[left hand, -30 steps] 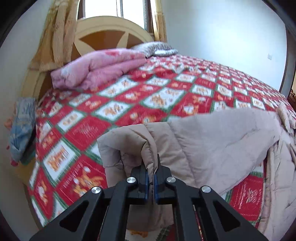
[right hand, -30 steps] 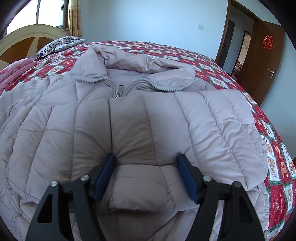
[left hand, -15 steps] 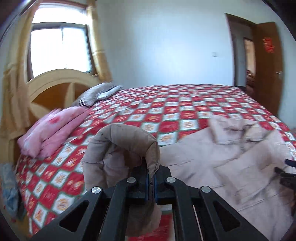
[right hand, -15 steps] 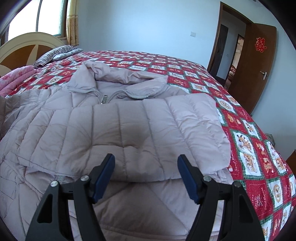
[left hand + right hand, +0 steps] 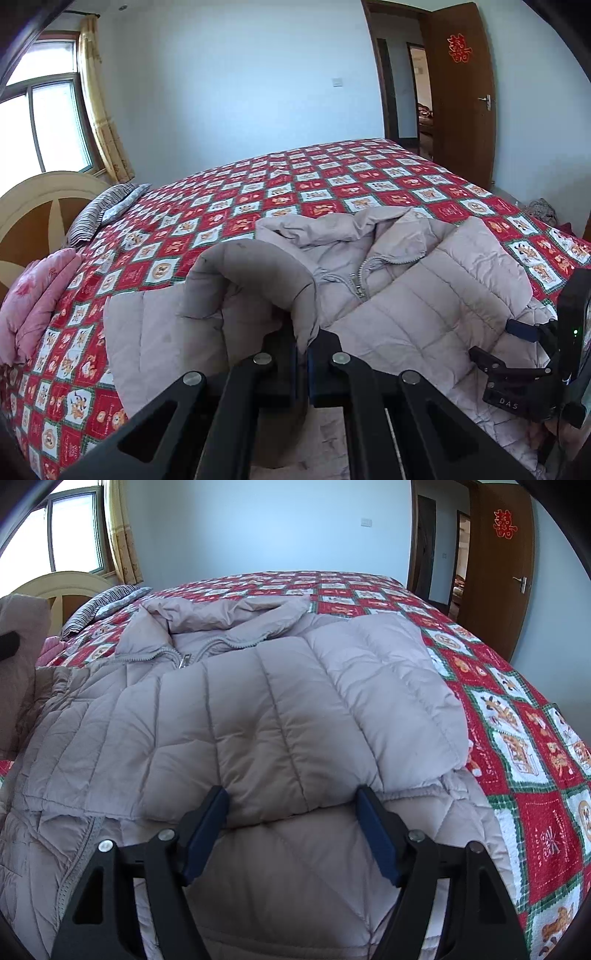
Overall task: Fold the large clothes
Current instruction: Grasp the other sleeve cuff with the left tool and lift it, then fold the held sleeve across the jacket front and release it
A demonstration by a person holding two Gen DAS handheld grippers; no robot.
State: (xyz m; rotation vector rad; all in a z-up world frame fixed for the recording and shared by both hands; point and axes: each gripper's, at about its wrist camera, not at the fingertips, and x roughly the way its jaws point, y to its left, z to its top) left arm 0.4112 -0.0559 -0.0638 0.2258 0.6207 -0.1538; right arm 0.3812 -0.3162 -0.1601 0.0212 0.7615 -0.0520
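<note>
A large beige quilted puffer jacket [image 5: 280, 716] lies zipped on the bed, collar toward the far side. Its right sleeve [image 5: 369, 672] is folded across the chest. My left gripper [image 5: 302, 350] is shut on the left sleeve cuff [image 5: 255, 273] and holds it raised above the jacket body [image 5: 417, 306]. My right gripper [image 5: 291, 812] is open, low over the jacket's lower front, fingers either side of the folded sleeve's end. It also shows in the left wrist view [image 5: 524, 354] at the right.
The bed has a red, white and green patterned quilt [image 5: 332, 184]. Folded pink bedding [image 5: 33, 295] and a striped pillow [image 5: 99, 210] lie by the headboard [image 5: 40, 206] on the left. A brown door [image 5: 498, 565] stands open at the right.
My left gripper has lifted the sleeve cuff and swung right, toward the jacket body. My right gripper has let go of the folded sleeve and pulled back a little.
</note>
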